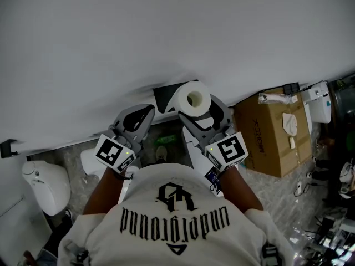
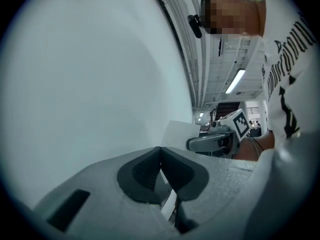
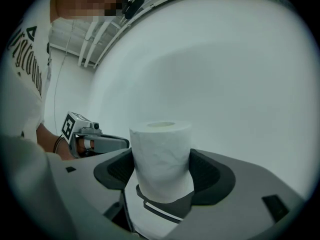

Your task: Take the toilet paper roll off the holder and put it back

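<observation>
Pinching toilet paper roll [image 3: 161, 154] in right gripper [image 3: 161, 174], jaws spread roll-wide, just beside black holder [image 1: 162, 97] on wall [image 1: 166, 32] | carrying left gripper [image 2: 161, 171] closed tight, empty | likely mid-transfer; next calling for lining core up with holder.

A workshop-like test room: a cardboard box [image 1: 272, 132], loose cables [image 1: 304, 186] on the floor [image 1: 266, 190], a strip light [image 2: 235, 81] on a bare ceiling [image 2: 210, 64].

Even bright light, soft shadows, fisheye vignetting in gripper views

Roll [image 3: 161, 154] between right tongs [image 3: 162, 178]
</observation>
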`<state>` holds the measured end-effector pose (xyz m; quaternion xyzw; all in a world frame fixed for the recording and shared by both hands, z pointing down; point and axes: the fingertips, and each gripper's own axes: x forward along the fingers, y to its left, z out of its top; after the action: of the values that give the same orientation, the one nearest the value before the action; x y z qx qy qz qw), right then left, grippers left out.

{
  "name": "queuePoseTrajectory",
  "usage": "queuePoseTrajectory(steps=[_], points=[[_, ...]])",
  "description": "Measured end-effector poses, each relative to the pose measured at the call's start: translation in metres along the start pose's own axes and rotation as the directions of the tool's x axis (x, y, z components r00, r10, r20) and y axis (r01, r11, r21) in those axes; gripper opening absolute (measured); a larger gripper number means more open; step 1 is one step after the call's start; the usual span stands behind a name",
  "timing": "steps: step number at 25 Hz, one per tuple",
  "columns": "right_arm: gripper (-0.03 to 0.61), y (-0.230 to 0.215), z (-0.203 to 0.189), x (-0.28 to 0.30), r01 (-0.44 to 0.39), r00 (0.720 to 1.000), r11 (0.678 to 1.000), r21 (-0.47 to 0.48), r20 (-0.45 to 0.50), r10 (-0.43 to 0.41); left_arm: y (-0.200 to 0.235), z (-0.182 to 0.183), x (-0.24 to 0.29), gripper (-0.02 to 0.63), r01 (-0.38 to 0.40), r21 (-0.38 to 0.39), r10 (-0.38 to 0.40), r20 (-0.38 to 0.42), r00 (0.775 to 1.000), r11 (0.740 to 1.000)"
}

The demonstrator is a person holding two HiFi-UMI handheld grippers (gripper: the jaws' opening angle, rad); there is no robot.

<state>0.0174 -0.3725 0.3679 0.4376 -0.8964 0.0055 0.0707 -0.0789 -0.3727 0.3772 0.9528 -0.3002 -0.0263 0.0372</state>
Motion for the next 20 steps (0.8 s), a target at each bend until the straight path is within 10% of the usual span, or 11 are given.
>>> queuePoseTrajectory(steps=[20], points=[[0.321, 0.002, -0.058, 0.066, -0.023, 0.992, 0.996, 0.081, -0.120, 0.033, 0.039, -0.034, 0.009, 0.015, 0.026, -0.093, -0.032, -0.059, 0.998, 0.995]])
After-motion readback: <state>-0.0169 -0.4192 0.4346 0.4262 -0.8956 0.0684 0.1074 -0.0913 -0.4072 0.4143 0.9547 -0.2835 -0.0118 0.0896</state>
